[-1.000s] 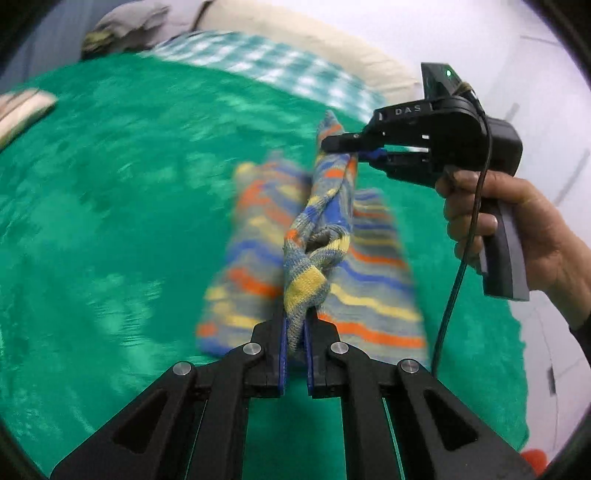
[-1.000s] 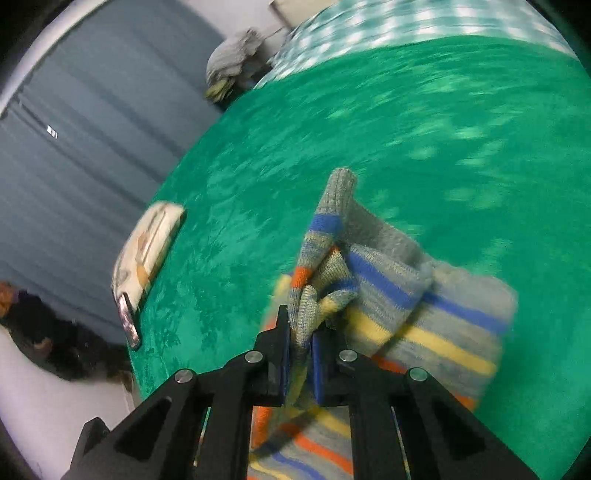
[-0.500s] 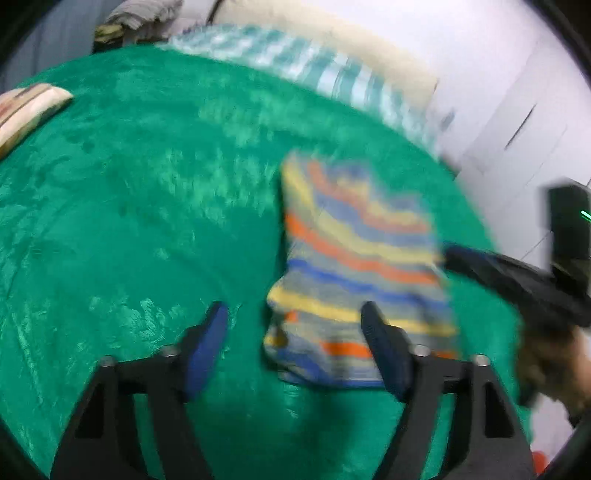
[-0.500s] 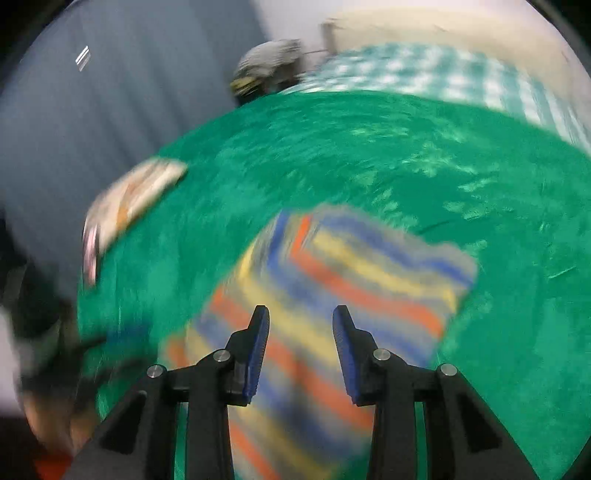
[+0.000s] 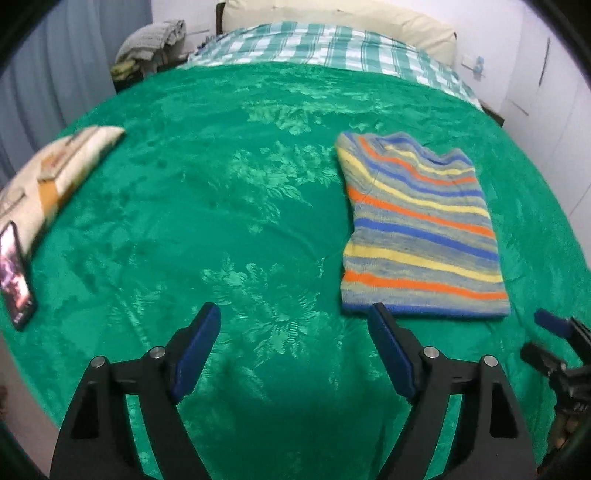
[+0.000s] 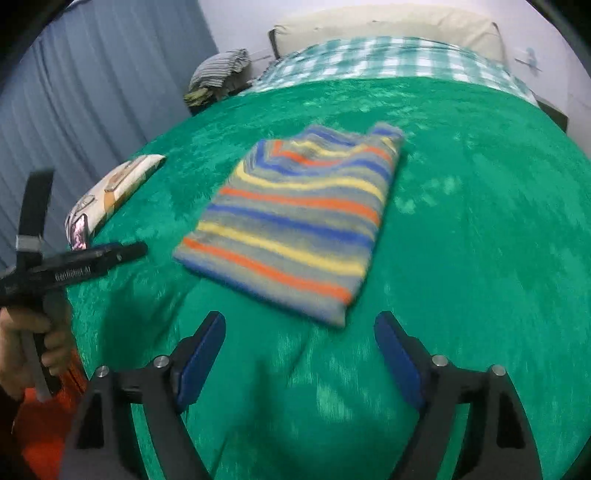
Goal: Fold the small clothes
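Note:
A small striped knit sweater (image 5: 417, 229), grey with orange, yellow and blue bands, lies folded flat on the green bedspread (image 5: 229, 206). It also shows in the right wrist view (image 6: 299, 218). My left gripper (image 5: 295, 350) is open and empty, just short of the sweater's near left corner. My right gripper (image 6: 299, 350) is open and empty, hovering before the sweater's near edge. The right gripper shows at the right edge of the left wrist view (image 5: 554, 347). The left gripper shows at the left of the right wrist view (image 6: 70, 269), held by a hand.
A folded cream garment (image 5: 55, 177) and a phone (image 5: 14, 273) lie at the bed's left side. A checked blanket (image 5: 325, 48) and a pillow (image 5: 340, 14) lie at the head. A heap of clothes (image 5: 151, 40) sits beyond the bed's far left corner.
Both grippers let go of the sweater, opened and drew back toward the bed's near edge. The sweater now lies flat and folded.

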`<state>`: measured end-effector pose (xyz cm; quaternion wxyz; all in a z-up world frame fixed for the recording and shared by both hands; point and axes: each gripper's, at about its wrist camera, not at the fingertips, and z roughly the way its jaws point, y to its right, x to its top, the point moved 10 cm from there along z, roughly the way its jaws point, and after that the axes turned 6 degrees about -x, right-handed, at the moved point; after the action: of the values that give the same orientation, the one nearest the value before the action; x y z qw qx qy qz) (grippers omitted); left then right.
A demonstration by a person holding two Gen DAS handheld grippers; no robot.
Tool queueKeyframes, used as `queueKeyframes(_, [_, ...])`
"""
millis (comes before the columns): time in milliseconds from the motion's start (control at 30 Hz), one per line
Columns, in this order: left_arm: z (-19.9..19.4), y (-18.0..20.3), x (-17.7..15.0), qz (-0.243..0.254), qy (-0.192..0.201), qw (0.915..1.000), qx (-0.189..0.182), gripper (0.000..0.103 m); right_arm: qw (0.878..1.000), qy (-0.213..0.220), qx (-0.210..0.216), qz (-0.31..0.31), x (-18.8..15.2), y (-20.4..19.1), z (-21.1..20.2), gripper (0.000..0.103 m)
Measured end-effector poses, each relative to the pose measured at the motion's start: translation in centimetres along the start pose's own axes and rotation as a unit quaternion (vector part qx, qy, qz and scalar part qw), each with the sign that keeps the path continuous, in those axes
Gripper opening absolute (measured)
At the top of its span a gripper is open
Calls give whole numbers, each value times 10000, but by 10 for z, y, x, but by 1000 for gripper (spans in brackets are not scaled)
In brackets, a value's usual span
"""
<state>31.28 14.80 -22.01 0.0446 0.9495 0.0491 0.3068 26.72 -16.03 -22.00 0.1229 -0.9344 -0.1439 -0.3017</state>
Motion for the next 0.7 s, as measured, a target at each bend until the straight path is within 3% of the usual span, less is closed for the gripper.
queueKeyframes(167, [-28,12,-16,104,106,9998,120,83,9990,-219,-161,358,-25,8,-9,82])
queueKeyframes(433, [-37,26,-18,384,79,9992,82,84,9979,-119,-374,510,-28,21,-28,82])
queueKeyframes(533, [-25,25,-13,216,-119,9990,-375,87,9983,-102,-382,425,-22,21,-26,82])
queueKeyframes(633, [-10,21,-4,-207,-357,9910,-1276,88,9981,-13,-375,480,-7,28,-23,82])
queueKeyframes(700, [3,14,9,-377,-463,9875,-1460,88,9974,83,-339,627,6,36,-21,82])
